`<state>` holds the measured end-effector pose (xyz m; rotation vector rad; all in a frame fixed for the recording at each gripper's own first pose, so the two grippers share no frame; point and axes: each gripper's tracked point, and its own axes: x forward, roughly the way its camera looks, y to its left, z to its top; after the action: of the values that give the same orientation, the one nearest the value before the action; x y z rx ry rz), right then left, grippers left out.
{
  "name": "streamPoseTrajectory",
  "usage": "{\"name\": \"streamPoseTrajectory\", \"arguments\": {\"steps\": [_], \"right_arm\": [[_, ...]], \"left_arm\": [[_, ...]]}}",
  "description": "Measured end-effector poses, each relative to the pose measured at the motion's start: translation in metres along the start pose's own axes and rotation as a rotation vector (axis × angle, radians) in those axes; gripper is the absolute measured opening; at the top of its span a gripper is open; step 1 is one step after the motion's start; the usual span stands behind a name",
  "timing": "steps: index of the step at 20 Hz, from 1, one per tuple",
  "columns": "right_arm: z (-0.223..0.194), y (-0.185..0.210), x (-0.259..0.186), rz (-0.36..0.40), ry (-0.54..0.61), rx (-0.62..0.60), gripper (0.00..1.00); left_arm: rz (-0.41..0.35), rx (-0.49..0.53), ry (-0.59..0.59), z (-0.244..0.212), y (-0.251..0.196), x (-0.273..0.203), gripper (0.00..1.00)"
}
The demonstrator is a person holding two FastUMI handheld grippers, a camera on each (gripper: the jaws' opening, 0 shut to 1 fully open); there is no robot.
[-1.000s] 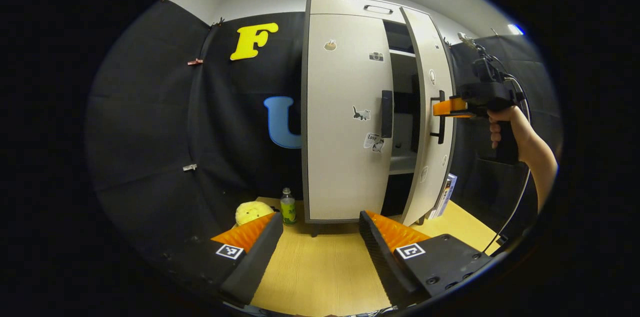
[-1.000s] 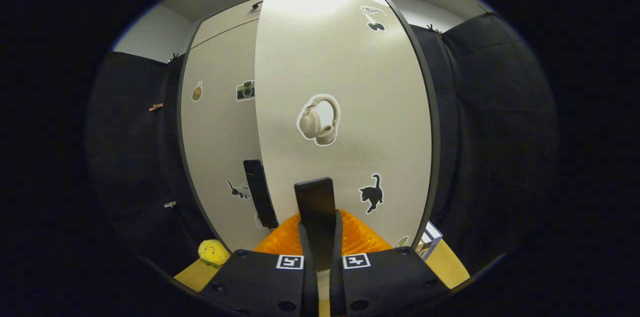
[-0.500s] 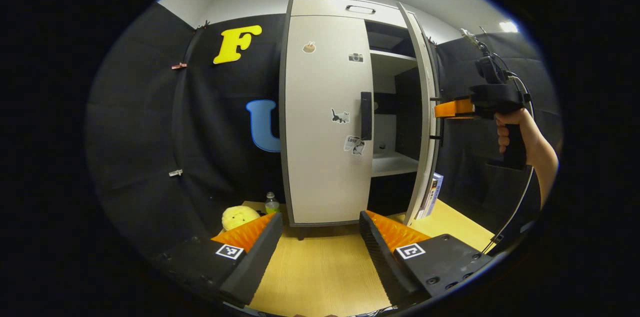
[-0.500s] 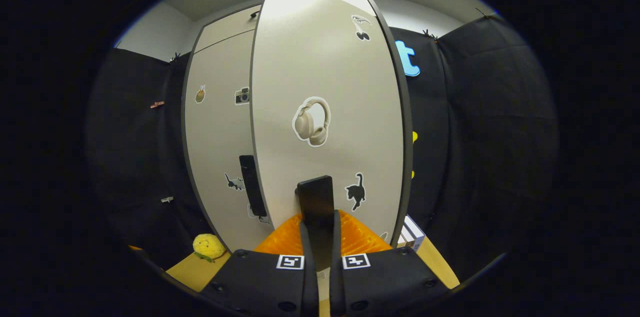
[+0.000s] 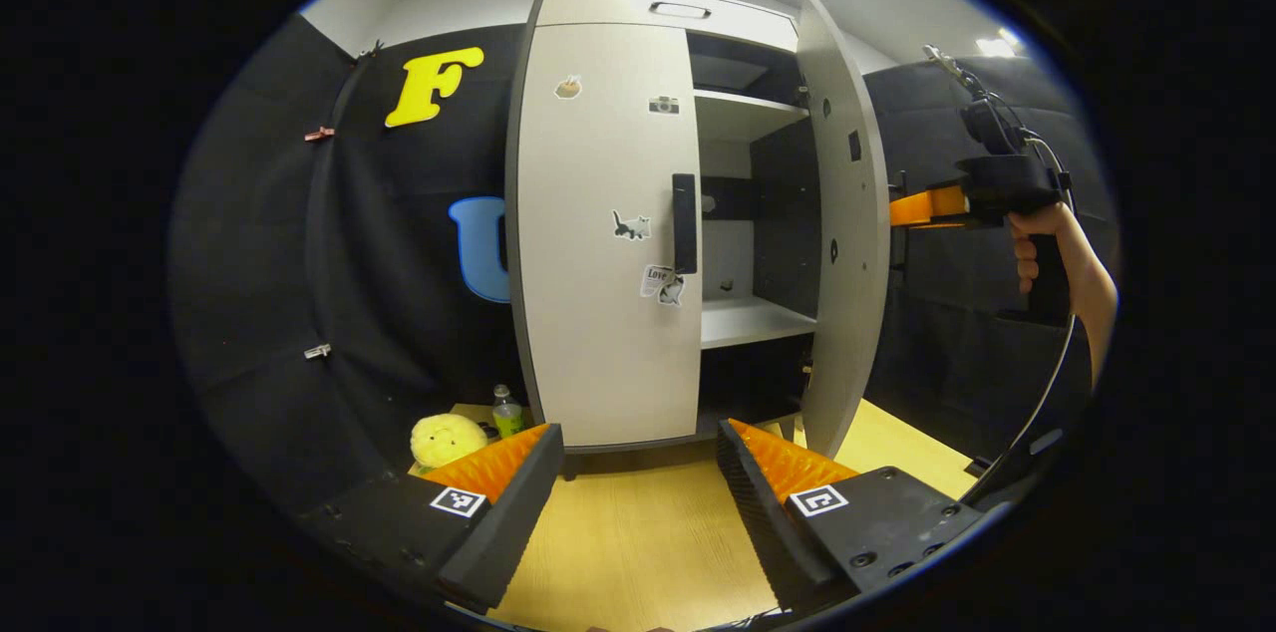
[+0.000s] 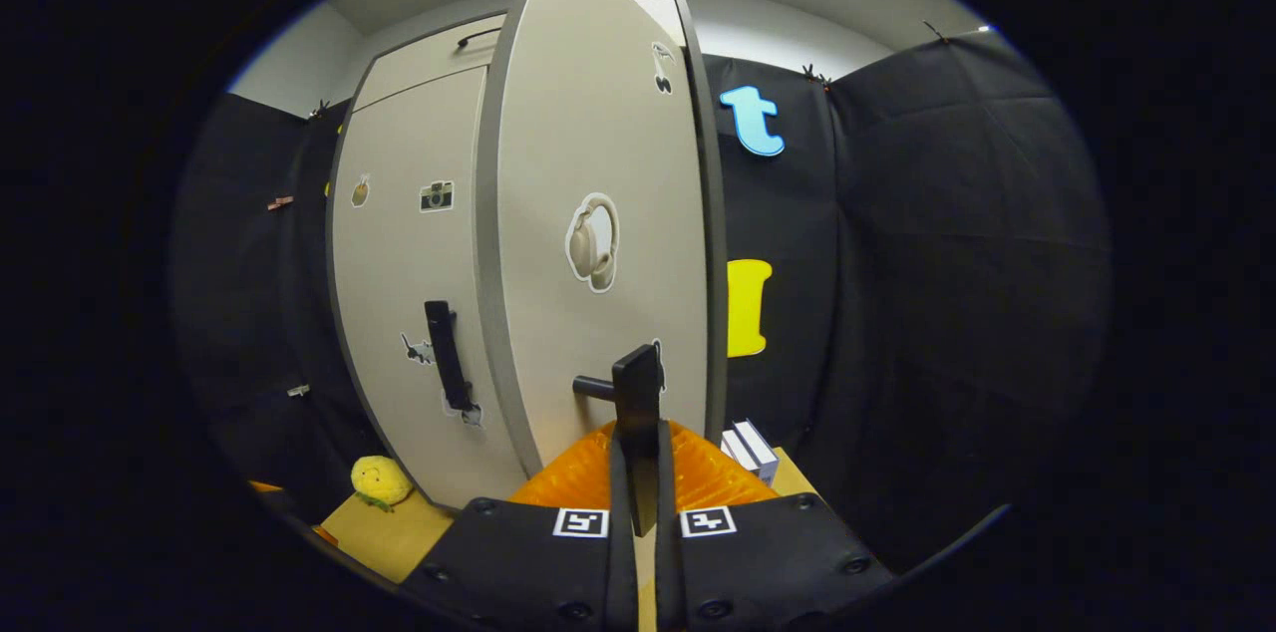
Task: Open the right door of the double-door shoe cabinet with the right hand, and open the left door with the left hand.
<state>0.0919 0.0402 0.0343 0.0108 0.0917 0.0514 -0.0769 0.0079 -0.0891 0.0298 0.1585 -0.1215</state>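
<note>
The pale shoe cabinet stands ahead with its left door (image 5: 608, 233) closed, and that door's dark handle (image 5: 684, 223) is untouched. My left gripper (image 5: 638, 458) hangs open low in front of it, well short of the door, with nothing between its fingers. The right door (image 5: 845, 213) stands swung wide, showing shelves (image 5: 750, 318) inside. In the right gripper view my right gripper (image 6: 638, 458) is shut on the right door's dark handle (image 6: 636, 388), on the door's (image 6: 598, 233) outer face. In the left gripper view a hand holds the right gripper (image 5: 912, 209) just past the door's edge.
A yellow plush toy (image 5: 447, 438) and a small green bottle (image 5: 506, 411) sit on the wooden surface (image 5: 638, 552) left of the cabinet. A few books (image 6: 750, 448) lean by the cabinet's right side. Black cloth walls close in on both sides.
The right door has swung from slightly ajar to wide open, pulled by my right gripper on its handle. The cabinet has shifted left in the left gripper view, whose gripper stays open.
</note>
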Motion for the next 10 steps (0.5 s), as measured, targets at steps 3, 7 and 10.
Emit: {"name": "streamPoseTrajectory", "arguments": {"steps": [3, 7, 10], "right_arm": [[-0.008, -0.018, -0.008, -0.024, 0.023, -0.009, 0.1], [-0.009, -0.059, -0.013, -0.095, 0.012, -0.045, 0.1], [-0.003, -0.096, -0.02, -0.139, -0.005, -0.009, 0.06]], "left_arm": [[-0.035, -0.032, -0.012, 0.009, -0.011, -0.002, 0.95], [-0.04, -0.014, -0.029, 0.015, -0.012, 0.001, 0.95], [-0.041, -0.04, -0.005, 0.006, -0.015, 0.007, 0.95]]}}
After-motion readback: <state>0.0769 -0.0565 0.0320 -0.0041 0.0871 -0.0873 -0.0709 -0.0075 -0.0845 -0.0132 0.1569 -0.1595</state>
